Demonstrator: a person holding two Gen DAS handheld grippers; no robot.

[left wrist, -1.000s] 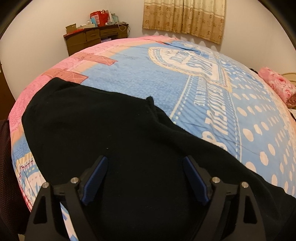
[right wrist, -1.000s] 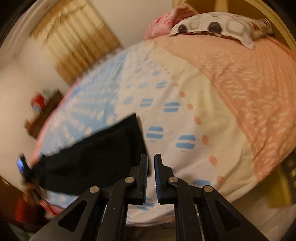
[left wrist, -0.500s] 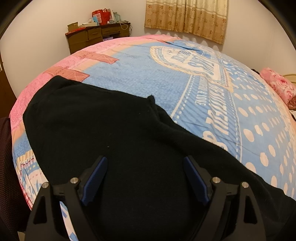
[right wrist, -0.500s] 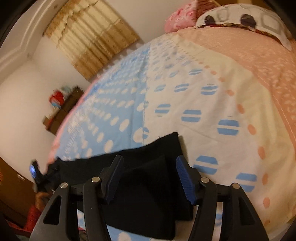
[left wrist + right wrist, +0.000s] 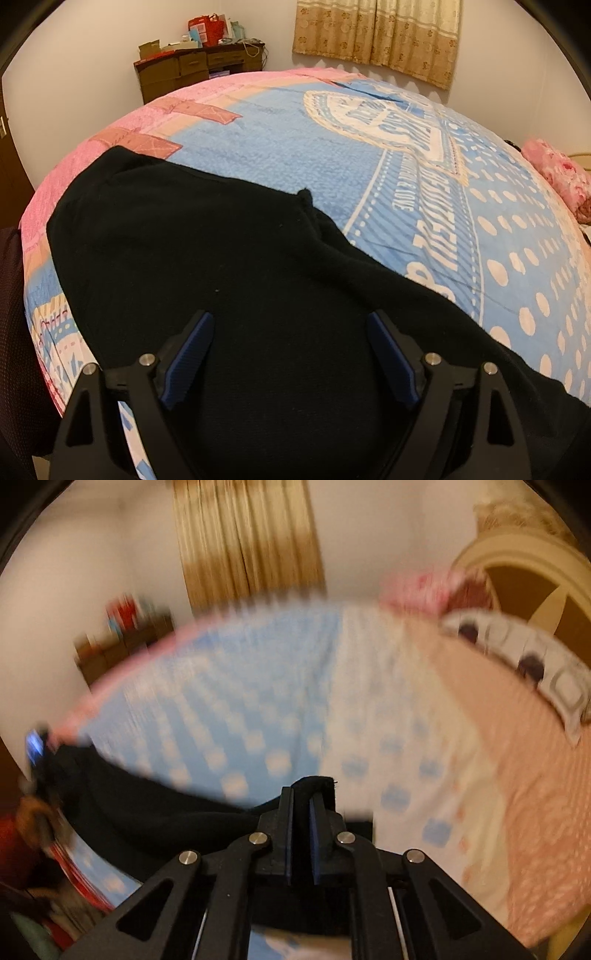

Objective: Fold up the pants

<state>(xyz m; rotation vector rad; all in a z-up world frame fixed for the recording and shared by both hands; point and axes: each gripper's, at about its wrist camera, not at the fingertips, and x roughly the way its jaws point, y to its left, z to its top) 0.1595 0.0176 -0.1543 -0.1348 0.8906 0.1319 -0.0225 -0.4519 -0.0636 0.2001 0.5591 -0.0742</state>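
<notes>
**Over the bed: one clamp on the pants, one clamp hanging wide**

Between the blue pads of the right gripper (image 5: 300, 805) sits a pinched-up tuft of black cloth, so those jaws have just snapped together on a corner of the pants (image 5: 155, 812). From that pinch the fabric trails down and left across the bed, toward a small blue glow at the far left edge that's too smeared to name. Honestly the whole right wrist view is motion-blurred.

The left gripper (image 5: 290, 356) is a different story: jaws spread wide, hovering over the pants (image 5: 229, 280) with nothing between the fingers but air, pads not pressing anything. The pants lie flat on the near-left part of the blanket (image 5: 295, 155), with a little point of cloth sticking up along their far edge.

Count: two grippers, one pair of pants, one blanket, one desk, one curtain.

What each view gets alone: the left wrist view gives a sharp look at the big emblem and lettering on the blanket, the cluttered brown desk (image 5: 192, 70) in the corner, and the curtain (image 5: 380, 37). The right wrist view is the only one showing the cream headboard (image 5: 524, 565) and a white patterned pillow (image 5: 535, 668). A pink floral pillow (image 5: 557, 173) shows in both.
</notes>
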